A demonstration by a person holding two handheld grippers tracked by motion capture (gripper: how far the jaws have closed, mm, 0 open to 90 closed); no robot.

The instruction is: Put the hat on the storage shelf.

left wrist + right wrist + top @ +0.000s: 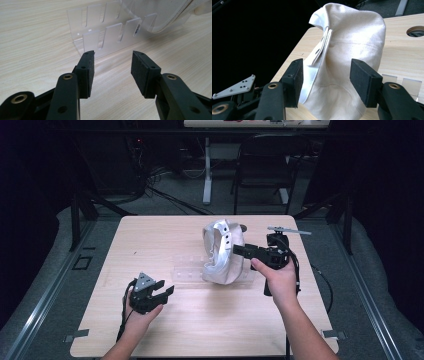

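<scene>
A pale wooden table stands in a dark room, a black chair beyond its far edge. A clear slotted rack lies mid-table. The white cloth cap sits on its right end. The right gripper, jaws apart, reaches the cap's right side; the left gripper, jaws apart and empty, rests near-left, well apart from the cap.

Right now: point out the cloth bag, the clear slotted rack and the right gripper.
cloth bag [347,50], right gripper view, upper front face.
clear slotted rack [113,33], left gripper view, front wall.
right gripper [239,250], high view, between jaw tips.
</scene>
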